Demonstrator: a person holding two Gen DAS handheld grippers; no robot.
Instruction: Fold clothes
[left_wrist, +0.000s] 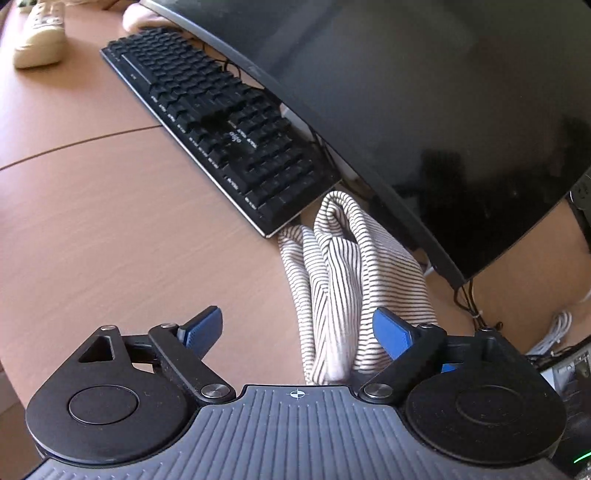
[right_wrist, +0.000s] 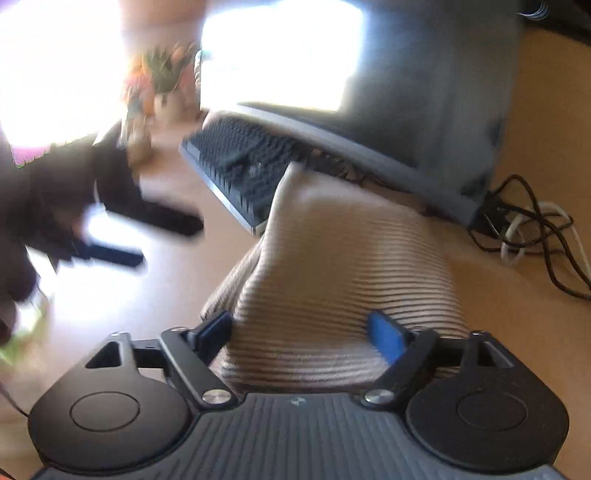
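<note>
A light wooden desk fills the left of the frame. On it lie a black keyboard running diagonally, a striped garment bunched at lower centre, a beige shoe upper left, and tangled cables at right.

The striped cloth is white with thin dark lines. It lies bunched up in soft folds on the desk, one end touching the keyboard's corner.
</note>
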